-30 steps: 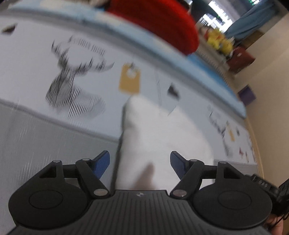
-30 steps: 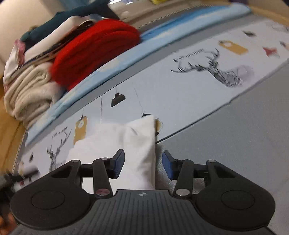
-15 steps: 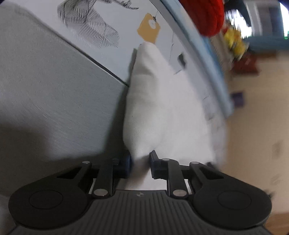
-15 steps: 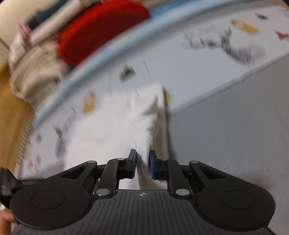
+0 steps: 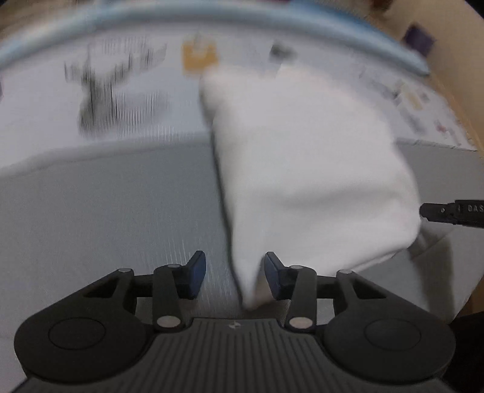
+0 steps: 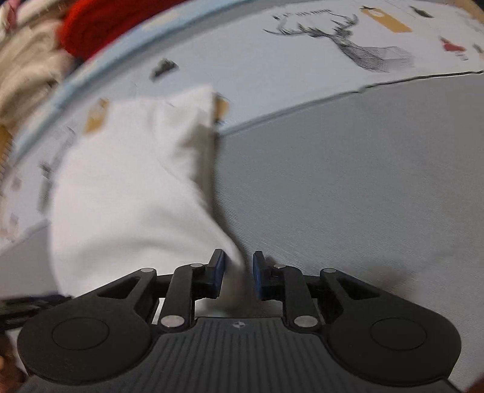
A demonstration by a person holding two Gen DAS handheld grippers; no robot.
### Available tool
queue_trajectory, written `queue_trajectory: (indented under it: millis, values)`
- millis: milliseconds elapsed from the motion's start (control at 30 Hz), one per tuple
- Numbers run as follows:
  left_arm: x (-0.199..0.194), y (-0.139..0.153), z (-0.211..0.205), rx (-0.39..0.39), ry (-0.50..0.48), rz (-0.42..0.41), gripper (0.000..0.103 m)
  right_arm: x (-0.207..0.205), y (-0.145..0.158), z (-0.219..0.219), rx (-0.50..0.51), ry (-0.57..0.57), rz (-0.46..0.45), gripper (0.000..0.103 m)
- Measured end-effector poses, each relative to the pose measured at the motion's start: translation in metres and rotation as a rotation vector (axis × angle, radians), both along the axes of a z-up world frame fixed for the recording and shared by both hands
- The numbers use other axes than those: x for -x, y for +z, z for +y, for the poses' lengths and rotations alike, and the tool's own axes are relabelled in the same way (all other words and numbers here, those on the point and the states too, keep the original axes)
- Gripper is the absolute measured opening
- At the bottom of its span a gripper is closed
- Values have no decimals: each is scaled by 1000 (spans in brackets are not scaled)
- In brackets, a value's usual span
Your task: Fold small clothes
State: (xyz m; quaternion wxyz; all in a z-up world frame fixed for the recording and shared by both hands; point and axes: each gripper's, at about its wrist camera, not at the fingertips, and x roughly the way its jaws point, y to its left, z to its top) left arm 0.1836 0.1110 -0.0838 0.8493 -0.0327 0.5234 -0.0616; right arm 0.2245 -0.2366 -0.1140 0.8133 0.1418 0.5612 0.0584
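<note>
Both jaws opening, left hand-held gripper [image 5: 235, 278] and right hand-held gripper [image 6: 238, 273] around white garment [image 5: 302, 169] corners, unpinched

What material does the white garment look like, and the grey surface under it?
White garment: likely soft matte cotton knit; it drapes and creases without shine, though blur hides the weave. Grey surface: looks like a woven fabric sheet, with fine diagonal ribbing visible.

A grey surface [image 6: 348, 181] is seen in the foreground, met by a pale printed sheet [image 6: 272, 69] bearing a line-drawn stag [image 6: 348, 42] and mustard tag motifs. The sheet is bordered by a light blue band [image 5: 272, 21]. Beyond it, a red knitted item [image 6: 103, 24] and cream fabric [image 6: 27, 66] are piled. A beige wall [image 5: 453, 39] is glimpsed, much blurred.
</note>
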Motion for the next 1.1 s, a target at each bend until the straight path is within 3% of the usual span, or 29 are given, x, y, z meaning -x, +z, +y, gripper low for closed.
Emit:
queue_trajectory:
  millis: [67, 167, 233, 333, 433, 567, 667, 767, 800, 833, 933, 1100]
  values:
    - [15, 26, -8, -60, -15, -113, 87, 9, 18, -6, 12, -9, -96, 26]
    - [48, 72, -21, -157, -35, -298, 94, 32, 57, -11, 79, 12, -300, 30]
    - [66, 100, -32, -179, -21, -386, 100, 49, 78, -17, 69, 8, -402, 43]
    - [110, 136, -46, -148, 33, -539, 103, 80, 111, -27, 31, -19, -532, 59]
    - [152, 158, -70, -122, 62, -612, 103, 120, 136, -28, 26, -11, -624, 71]
    - [189, 151, -98, -116, 97, -623, 103, 175, 148, -20, 29, 40, -696, 78]
    - [206, 123, -110, -115, 121, -613, 103, 206, 138, -10, 64, 57, -699, 78]
    - [196, 87, -114, -146, 186, -402, 103, 216, 121, 4, 96, 76, -602, 78]
    - [192, 84, -112, -129, 205, -370, 103, 215, 119, 9, 108, 84, -587, 78]
    - [190, 85, -110, -117, 213, -382, 103, 214, 118, 13, 126, 97, -589, 78]
    - [184, 86, -115, -182, 223, -432, 103, 209, 116, 22, 153, 133, -581, 78]
    - [177, 85, -115, -122, 259, -404, 103, 202, 112, 31, 149, 139, -560, 78]
